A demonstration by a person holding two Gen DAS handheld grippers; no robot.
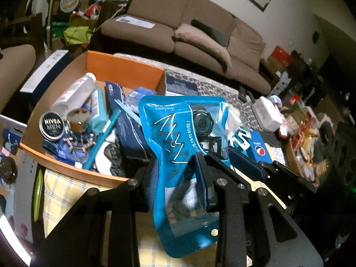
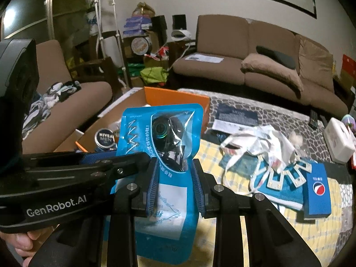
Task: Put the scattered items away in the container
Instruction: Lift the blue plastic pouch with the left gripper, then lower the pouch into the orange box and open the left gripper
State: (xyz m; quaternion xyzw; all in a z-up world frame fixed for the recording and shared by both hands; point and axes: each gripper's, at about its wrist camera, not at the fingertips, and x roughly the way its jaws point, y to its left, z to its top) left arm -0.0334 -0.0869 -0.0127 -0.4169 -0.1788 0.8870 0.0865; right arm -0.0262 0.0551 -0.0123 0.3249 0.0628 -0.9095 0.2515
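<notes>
Both grippers — left gripper [image 1: 178, 175] and right gripper [image 2: 175, 184] — have ribbed blue jaws clamped on one glossy blue plastic pouch [image 1: 178, 129] (clear window, dark round gadget inside), centre frame, before the orange cardboard box [image 1: 124, 71] at upper left.

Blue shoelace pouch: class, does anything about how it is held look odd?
Yes. The blue shoelace pouch is pinched by both the left gripper and the right gripper together, buckling its middle. It hangs short of the orange box.
</notes>
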